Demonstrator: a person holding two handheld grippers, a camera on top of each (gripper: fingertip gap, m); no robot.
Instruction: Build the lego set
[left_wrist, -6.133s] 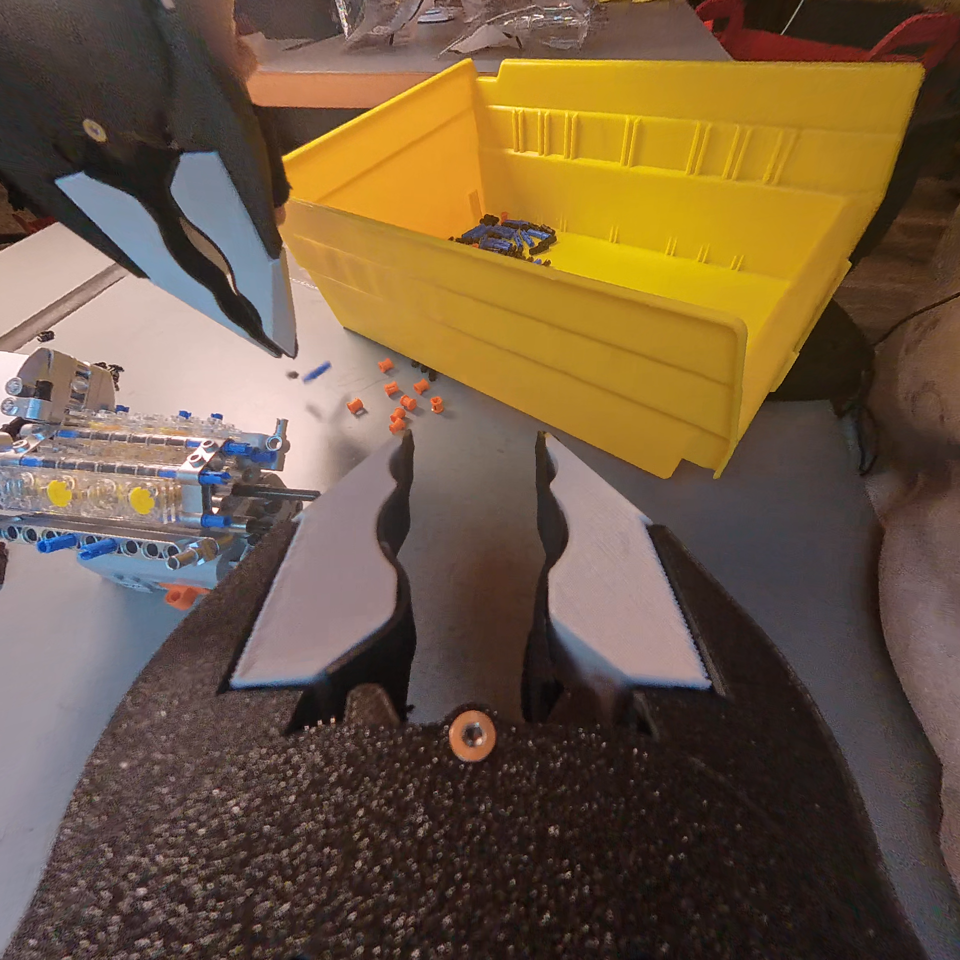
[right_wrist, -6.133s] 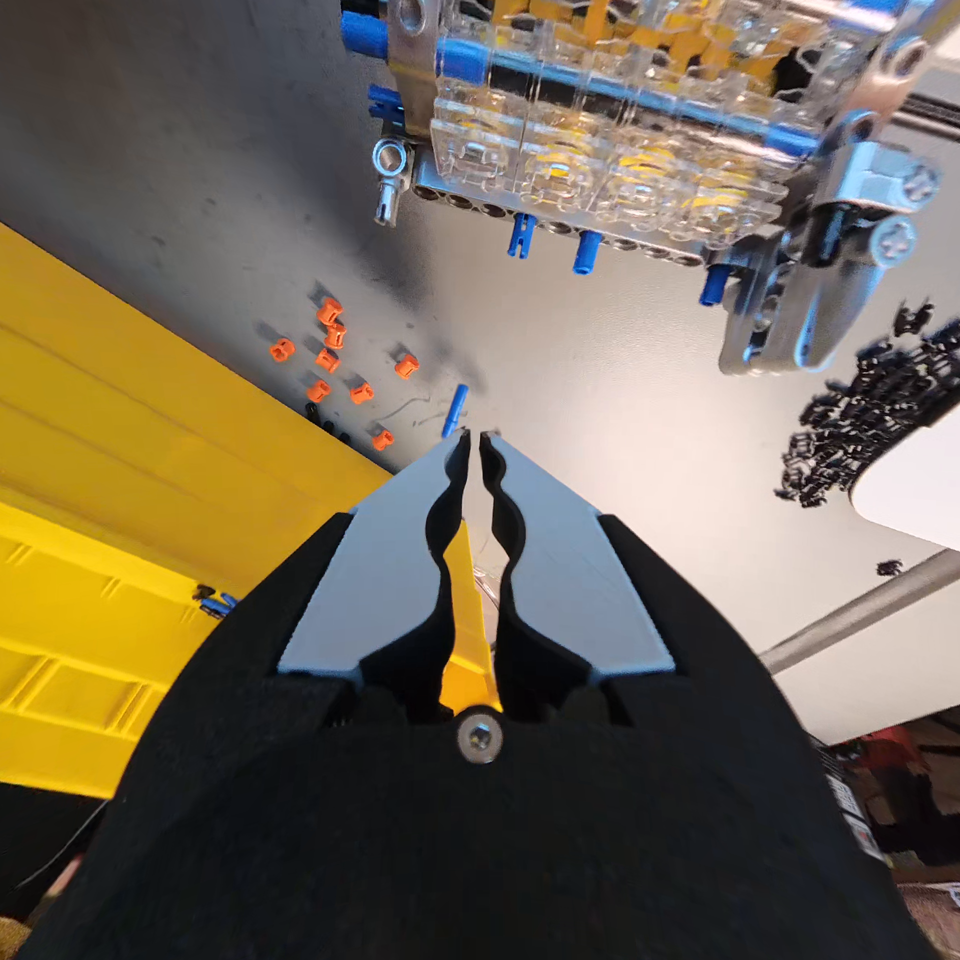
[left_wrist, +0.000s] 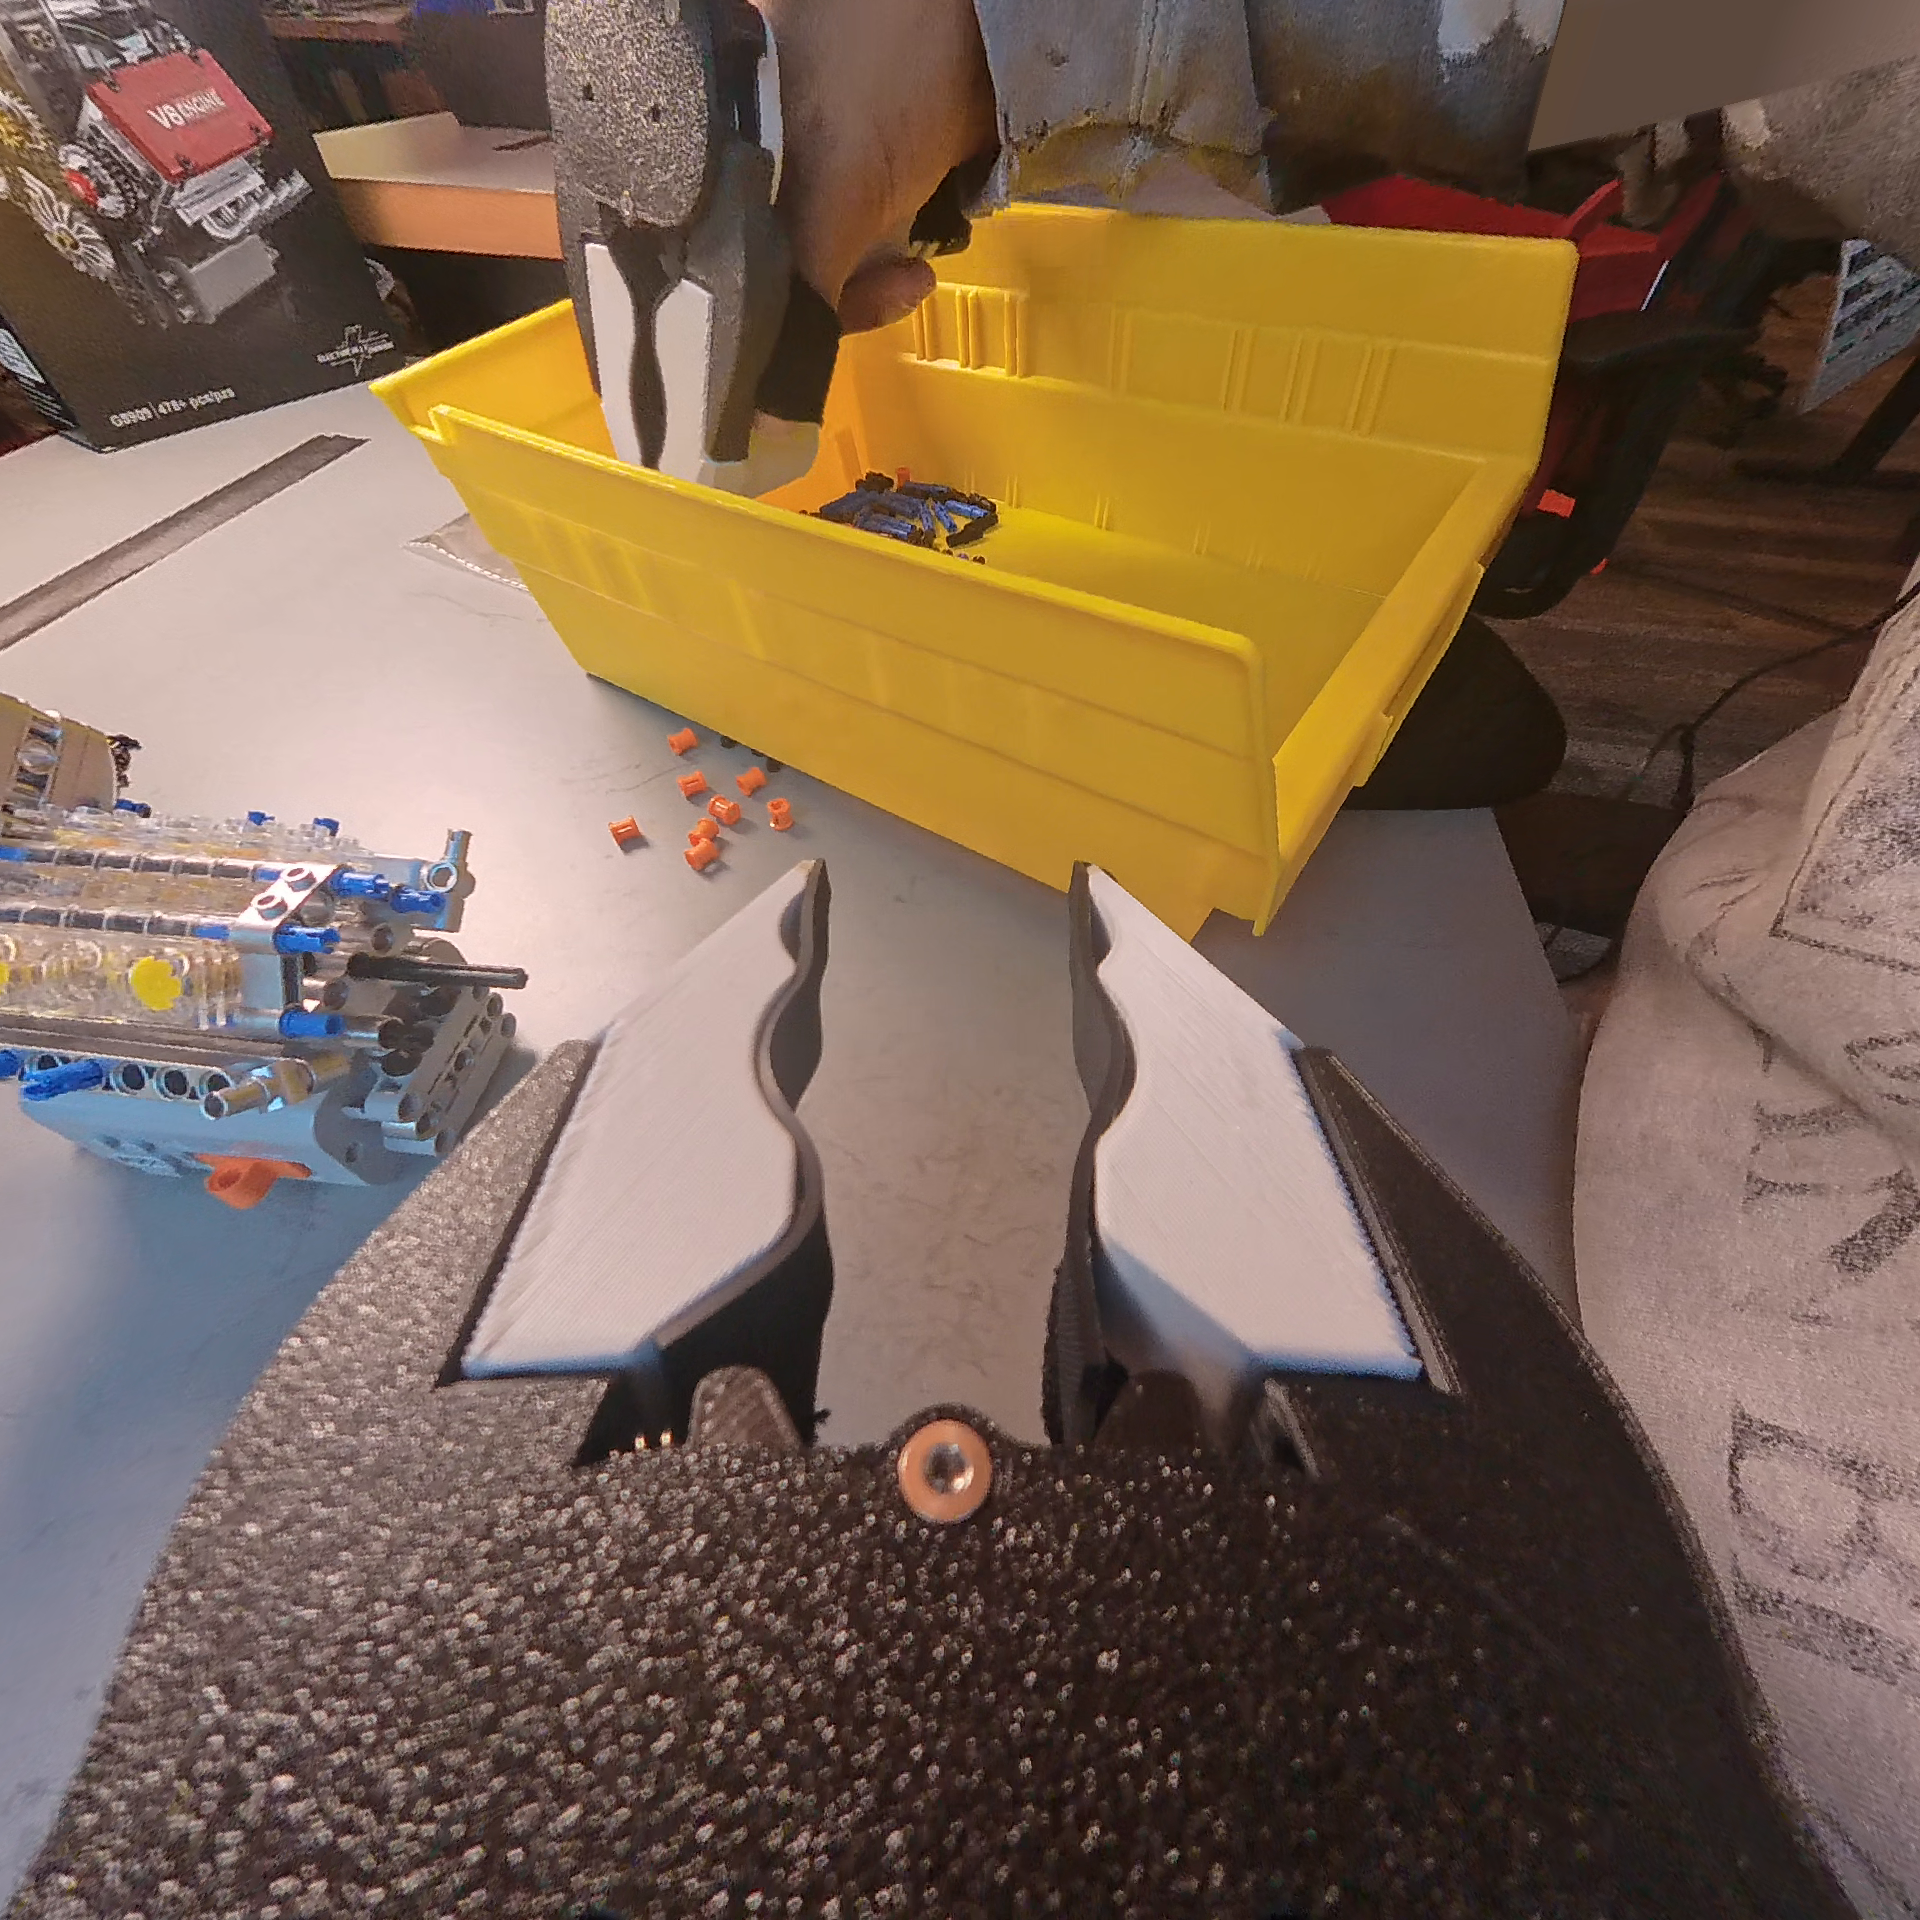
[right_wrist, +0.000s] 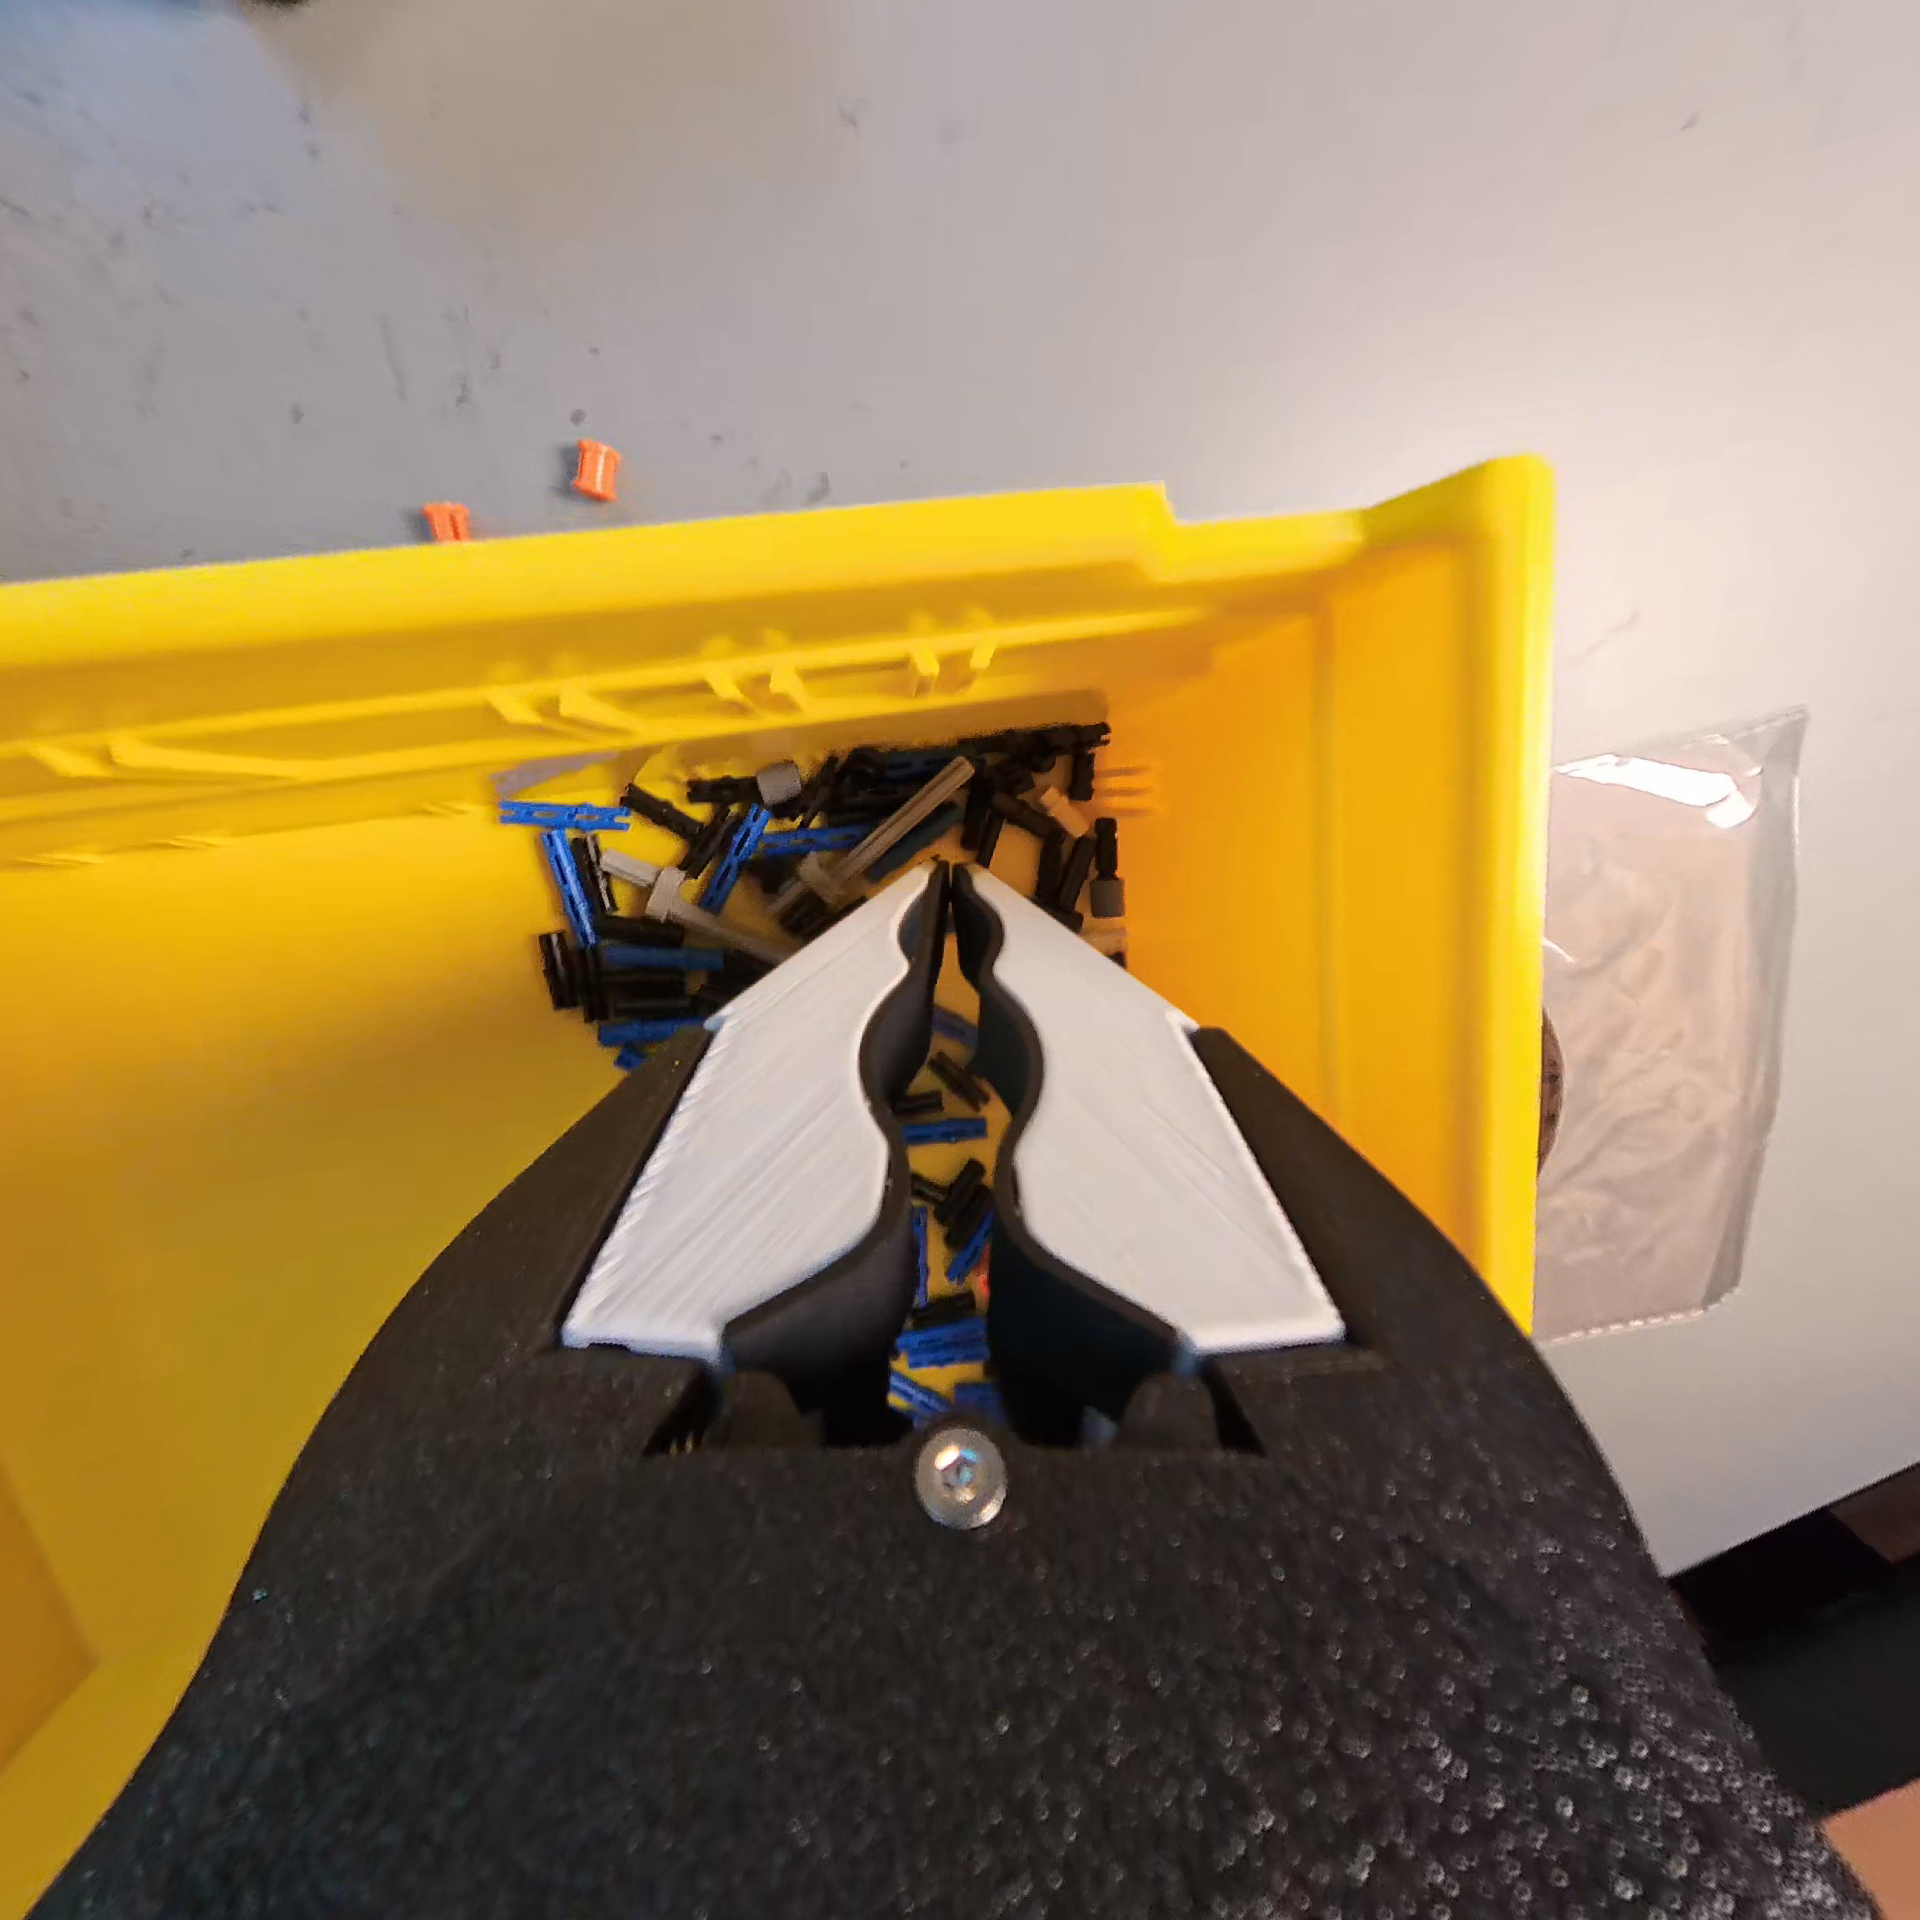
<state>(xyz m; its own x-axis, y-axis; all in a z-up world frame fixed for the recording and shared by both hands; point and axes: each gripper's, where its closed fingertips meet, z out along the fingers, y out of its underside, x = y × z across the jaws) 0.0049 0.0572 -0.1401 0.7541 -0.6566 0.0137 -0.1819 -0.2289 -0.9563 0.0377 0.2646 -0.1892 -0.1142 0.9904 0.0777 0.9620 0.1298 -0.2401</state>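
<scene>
Right hand-held gripper (right_wrist: 948, 871): fingers pressed together at tips, poised inside yellow plastic bin (right_wrist: 1434, 831), directly above heap of small black, blue and grey plastic pins (right_wrist: 790, 862) in bin corner; whether a pin sits between tips, cannot tell.

Left hand-held gripper (left_wrist: 948, 883): fingers spread wide, empty, over grey counter (left_wrist: 312, 665); orange plastic bushes (left_wrist: 717, 810) just ahead, grey-and-clear brick engine model (left_wrist: 239, 997) to its left.

For a clean pick, you single out one pin at heap edge, keep tips clear of bin wall.

yellow bin (left_wrist: 935, 665), orange bushings (left_wrist: 717, 810), grey table (left_wrist: 312, 665)
</scene>
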